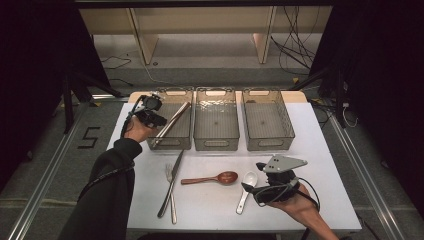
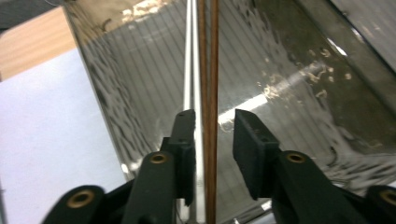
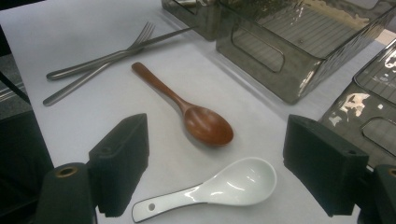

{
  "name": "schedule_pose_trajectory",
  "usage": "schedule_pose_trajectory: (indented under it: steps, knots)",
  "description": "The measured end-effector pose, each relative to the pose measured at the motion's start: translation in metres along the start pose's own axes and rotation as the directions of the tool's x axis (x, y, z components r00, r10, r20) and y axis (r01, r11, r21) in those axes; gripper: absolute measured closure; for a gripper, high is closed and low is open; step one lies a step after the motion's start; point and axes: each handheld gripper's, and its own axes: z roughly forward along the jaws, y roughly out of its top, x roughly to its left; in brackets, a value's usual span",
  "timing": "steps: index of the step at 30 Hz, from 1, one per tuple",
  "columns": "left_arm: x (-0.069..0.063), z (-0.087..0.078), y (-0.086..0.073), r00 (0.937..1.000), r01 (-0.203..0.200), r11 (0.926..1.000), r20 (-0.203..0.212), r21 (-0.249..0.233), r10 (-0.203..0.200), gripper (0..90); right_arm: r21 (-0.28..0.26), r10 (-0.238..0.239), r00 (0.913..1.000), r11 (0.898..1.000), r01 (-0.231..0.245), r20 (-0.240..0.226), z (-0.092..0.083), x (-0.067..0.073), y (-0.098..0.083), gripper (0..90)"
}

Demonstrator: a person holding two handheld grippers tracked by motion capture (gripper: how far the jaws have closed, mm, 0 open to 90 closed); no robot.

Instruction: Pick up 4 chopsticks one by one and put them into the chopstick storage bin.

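Releasing chopsticks [image 2: 208,93] into the upper-left bin [image 1: 181,141]: left gripper [image 2: 214,122] stands parted around them, right gripper [image 3: 215,154] wide open over white spoon [image 3: 219,186]; next, clear left out.

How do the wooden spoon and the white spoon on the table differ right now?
The wooden spoon is reddish brown with a slim straight handle; the white spoon is glossy white, looks ceramic, and has a short broad handle with a hole near its end. In the high view the wooden spoon lies crosswise while the white spoon lies slanted beside the right gripper. Both rest bowl-up on the table, outside the bins.
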Motion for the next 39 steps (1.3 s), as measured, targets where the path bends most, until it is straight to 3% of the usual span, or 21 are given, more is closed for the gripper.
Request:
schedule_pose_trajectory:
  steps: [6, 11, 13, 17, 20, 23, 27, 32, 39]
  knots:
    - [-0.003, -0.005, -0.003, 0.9997, 0.001, 1.0000, 0.024, 0.008, -0.001, 55.6, 0.003, 0.000, 1.0000, 1.000, 0.000, 0.000, 0.000, 0.000, 0.000, 23.7]
    - [-0.007, -0.018, -0.009, 0.9951, 0.034, 0.9994, 0.093, 0.007, -0.035, 44.5, 0.001, 0.004, 1.0000, 1.000, -0.004, 0.003, 0.000, 0.000, 0.000, 23.7]
    - [-0.011, -0.025, -0.014, 0.9915, 0.026, 0.9996, 0.127, 0.014, -0.027, 40.7, 0.000, 0.003, 1.0000, 1.000, -0.003, 0.005, -0.001, 0.000, 0.000, 23.6]
    - [-0.020, -0.038, -0.028, 0.9906, -0.004, 0.9991, 0.137, 0.042, -0.002, 33.0, -0.010, 0.007, 0.9999, 1.000, -0.007, 0.013, -0.003, 0.000, 0.001, 23.5]
    - [-0.025, -0.049, -0.040, 0.9873, 0.001, 0.9993, 0.159, 0.038, -0.007, 30.7, -0.012, 0.012, 0.9998, 1.000, -0.012, 0.017, -0.003, 0.000, 0.001, 23.5]
    - [-0.028, -0.057, -0.054, 0.9802, 0.001, 0.9997, 0.198, 0.024, -0.006, 28.6, -0.009, 0.015, 0.9997, 1.000, -0.015, 0.021, -0.003, 0.000, 0.001, 23.5]
    - [-0.033, -0.062, -0.065, 0.9820, -0.011, 0.9997, 0.189, 0.024, 0.006, 25.9, 0.003, 0.022, 0.9994, 1.000, -0.023, 0.027, -0.001, 0.000, 0.000, 23.5]
    - [-0.041, -0.066, -0.075, 0.9787, -0.026, 0.9996, 0.204, 0.013, 0.023, 23.6, 0.022, 0.030, 0.9987, 0.999, -0.031, 0.040, 0.002, 0.000, -0.002, 23.6]
    - [-0.046, -0.072, -0.093, 0.9711, 0.006, 0.9991, 0.239, -0.043, 0.004, 20.5, 0.053, 0.057, 0.9977, 0.997, -0.059, 0.036, 0.010, 0.002, -0.005, 24.4]
